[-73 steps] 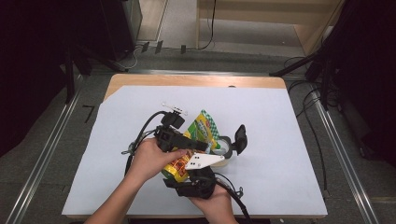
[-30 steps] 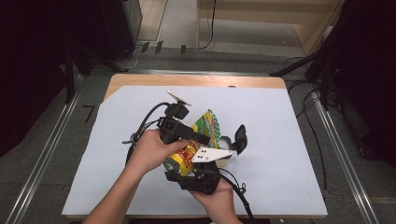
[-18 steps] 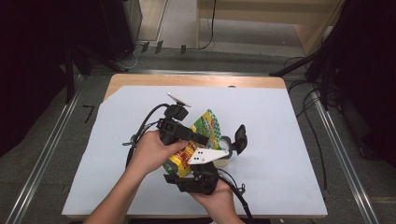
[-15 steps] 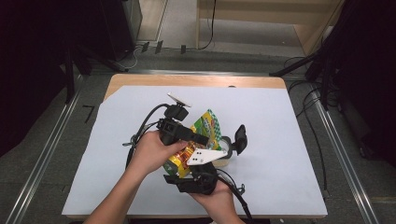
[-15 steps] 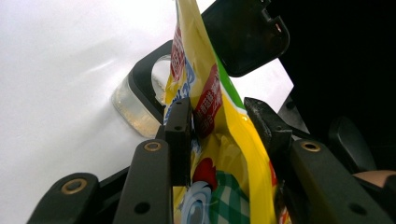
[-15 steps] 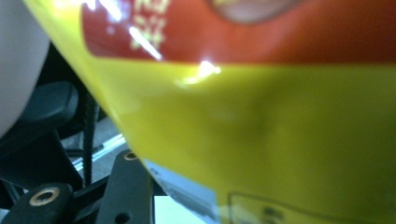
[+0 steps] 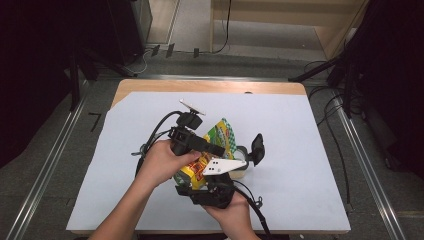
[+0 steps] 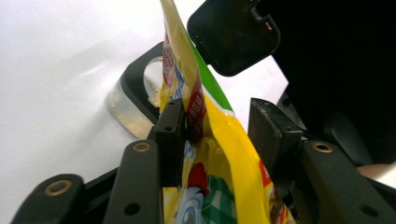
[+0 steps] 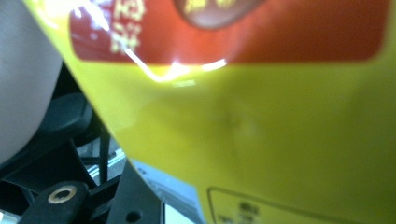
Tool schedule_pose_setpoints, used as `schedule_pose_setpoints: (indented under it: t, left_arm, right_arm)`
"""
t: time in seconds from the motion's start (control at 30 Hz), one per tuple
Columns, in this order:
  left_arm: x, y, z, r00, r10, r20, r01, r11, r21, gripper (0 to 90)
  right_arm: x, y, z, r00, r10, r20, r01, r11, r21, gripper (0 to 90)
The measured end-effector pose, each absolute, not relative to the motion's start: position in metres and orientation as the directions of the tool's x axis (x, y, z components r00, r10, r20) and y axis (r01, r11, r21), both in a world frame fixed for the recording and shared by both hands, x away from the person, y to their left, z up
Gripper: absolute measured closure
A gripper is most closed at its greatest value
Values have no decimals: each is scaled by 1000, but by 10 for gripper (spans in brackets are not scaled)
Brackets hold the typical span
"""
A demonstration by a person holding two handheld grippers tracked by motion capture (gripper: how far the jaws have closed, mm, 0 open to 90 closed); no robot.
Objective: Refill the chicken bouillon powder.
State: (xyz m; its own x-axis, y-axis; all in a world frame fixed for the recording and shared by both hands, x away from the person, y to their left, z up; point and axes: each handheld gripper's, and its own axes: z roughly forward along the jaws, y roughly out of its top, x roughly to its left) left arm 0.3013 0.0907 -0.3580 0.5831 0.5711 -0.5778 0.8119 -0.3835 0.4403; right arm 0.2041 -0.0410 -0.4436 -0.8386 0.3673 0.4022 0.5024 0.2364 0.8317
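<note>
From the high view, I have both hands close together at the near middle of the white sheet-covered wooden table [image 7: 310, 150]. My left gripper [image 7: 197, 142] lies across the top of a crinkly yellow and green snack bag with red print [image 7: 220, 137], and my left hand [image 7: 162, 162] wraps its body. My right gripper [image 7: 220, 172] comes up from below, held in my right hand [image 7: 227, 212], with its grey three-cornered plate [image 7: 222, 166] lying over the bag's near end. The bag sits between the two tools, tilted up off the sheet. Just to its right, touching the sheet, is a clear glass jar with a black rim [image 7: 242, 155], and its black hinged lid [image 7: 257, 148] stands upright beside it.

In the left gripper view, my two black jaws stand apart with the snack bag [image 8: 210, 140] rising between them. The left jaw presses against the bag's red-printed edge; the right jaw stands clear of the foil, so this tool is not clamped. Beyond the bag, the jar's rim [image 8: 140, 88] rests on the white sheet, and the black lid [image 8: 233, 32] hangs above it.

In the right gripper view, the bag's yellow foil with a red panel [image 9: 261, 116] is pressed right up against the lens, blurred. Part of a black jaw shows at the lower left. I cannot tell whether this tool is gripping or open.
</note>
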Motion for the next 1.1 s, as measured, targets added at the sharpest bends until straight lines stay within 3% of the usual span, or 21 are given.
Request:
schedule_pose_setpoints:
  t: [0.33, 0.43, 0.67, 0.8, 1.1]
  left_arm:
    - [301, 90, -355, 587, 575, -569, 809, -398, 432, 566]
    - [301, 89, -353, 589, 594, -548, 807, -399, 435, 633]
    - [298, 85, -353, 566, 639, -521, 821, -379, 426, 698]
    - [296, 83, -351, 553, 657, -512, 828, -366, 424, 716]
    - [295, 80, -345, 548, 670, -500, 830, -367, 419, 731]
  right_arm:
    - [204, -41, -442, -837, 355, 416, 507, 219, 834, 637]
    - [204, -41, -442, -841, 363, 401, 497, 226, 838, 631]
    - [204, -37, -444, -843, 371, 390, 494, 247, 834, 556]
    - [202, -35, -445, -847, 400, 351, 475, 270, 838, 588]
    - [202, -38, -443, -842, 375, 388, 488, 223, 844, 642]
